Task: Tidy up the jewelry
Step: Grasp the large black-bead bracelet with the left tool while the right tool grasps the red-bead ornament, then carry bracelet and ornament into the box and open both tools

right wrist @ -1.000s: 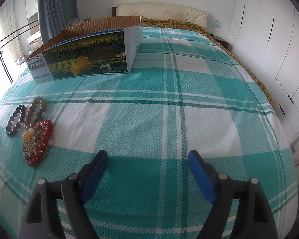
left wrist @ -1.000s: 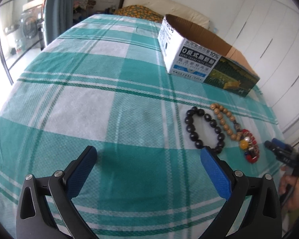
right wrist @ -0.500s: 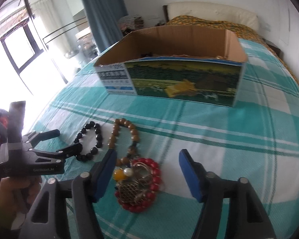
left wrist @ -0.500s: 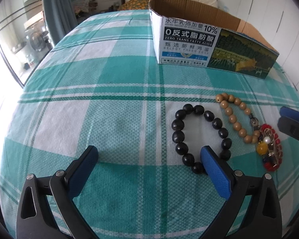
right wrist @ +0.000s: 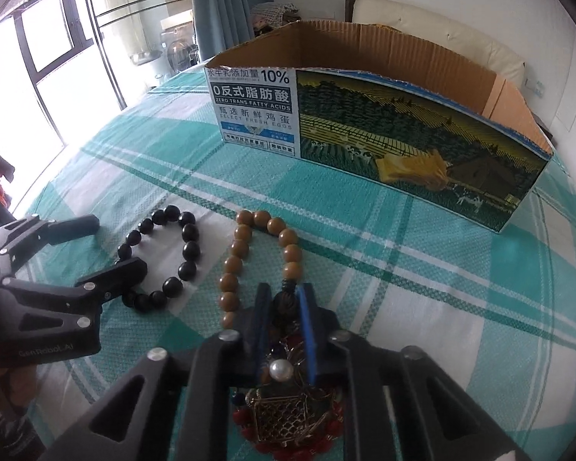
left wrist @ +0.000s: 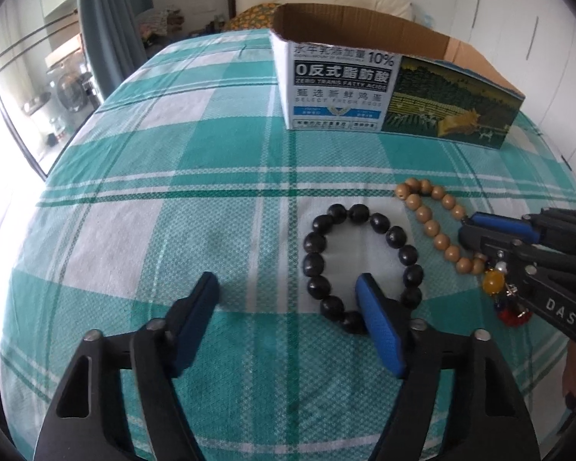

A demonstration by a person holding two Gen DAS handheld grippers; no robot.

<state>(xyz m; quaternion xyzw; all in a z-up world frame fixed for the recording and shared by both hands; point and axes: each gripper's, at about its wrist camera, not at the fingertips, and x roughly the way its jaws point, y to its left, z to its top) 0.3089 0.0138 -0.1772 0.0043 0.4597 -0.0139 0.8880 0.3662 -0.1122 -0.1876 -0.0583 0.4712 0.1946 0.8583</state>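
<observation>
A black bead bracelet (left wrist: 361,261) (right wrist: 172,257) lies on the green plaid bedspread. My left gripper (left wrist: 288,288) is open, its right finger (left wrist: 380,326) resting inside the black loop at its near edge. A tan wooden bead bracelet (left wrist: 430,223) (right wrist: 242,261) lies to the right. My right gripper (right wrist: 284,296) (left wrist: 472,230) is shut on the dark knot end of the tan bracelet. A pile of red beads, a pearl and a gold mesh piece (right wrist: 284,415) lies under it.
An open cardboard egg box (left wrist: 388,88) (right wrist: 364,126) stands on the bed beyond the bracelets. The bedspread (left wrist: 172,192) stretches left toward a window and curtain. Headboard and white wardrobes are behind.
Both grippers moved in toward the jewelry. The left one narrowed and reached the black bracelet. The right one closed on the end of the tan bracelet.
</observation>
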